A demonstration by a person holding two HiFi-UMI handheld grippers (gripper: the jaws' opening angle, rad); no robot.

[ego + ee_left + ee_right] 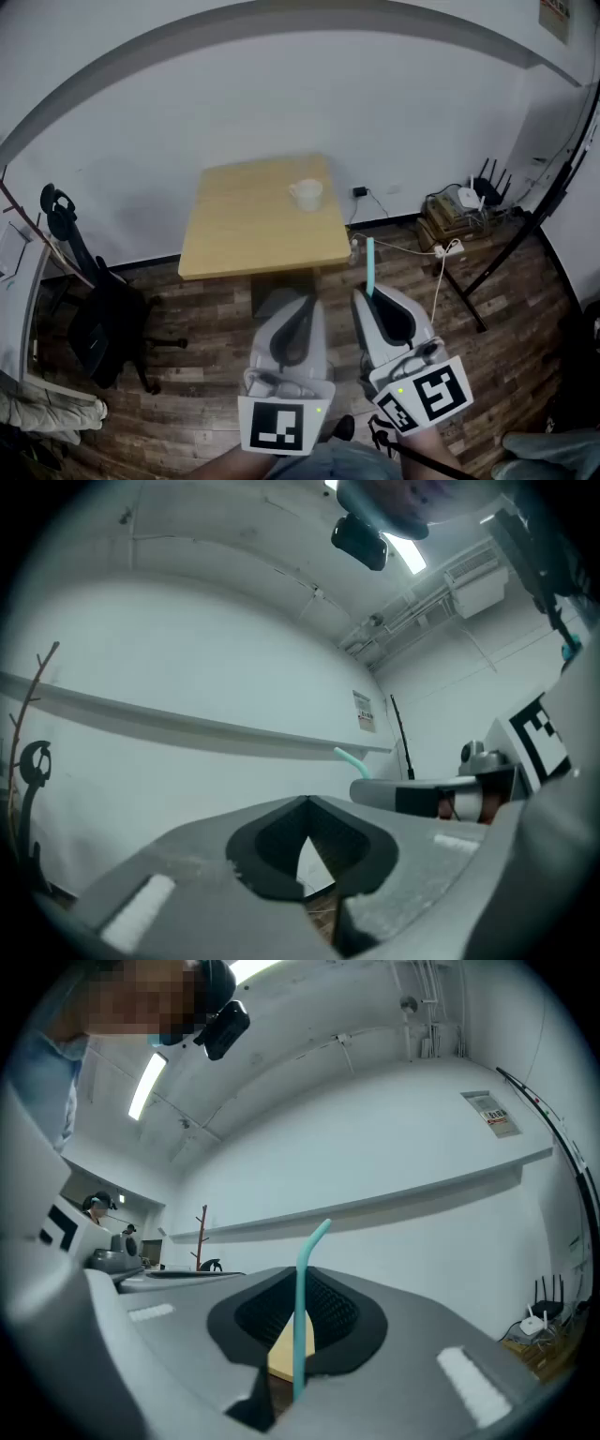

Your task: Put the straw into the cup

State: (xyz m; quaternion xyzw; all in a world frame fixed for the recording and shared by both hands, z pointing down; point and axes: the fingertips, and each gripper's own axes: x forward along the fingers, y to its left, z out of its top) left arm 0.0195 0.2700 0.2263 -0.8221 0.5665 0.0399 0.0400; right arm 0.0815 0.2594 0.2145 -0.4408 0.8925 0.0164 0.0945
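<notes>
Clamping a teal straw (pixel 301 1307) between the right gripper (pixel 368 298) jaws, with left gripper (pixel 305 305) jaws pressed together, cup (pixel 306 194) well ahead.

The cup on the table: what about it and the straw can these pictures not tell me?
Cup contents: too small and distant in the head view.
Straw lower end: hidden by the right gripper in both the head view and right gripper view.
Cup: absent from both gripper views.
</notes>
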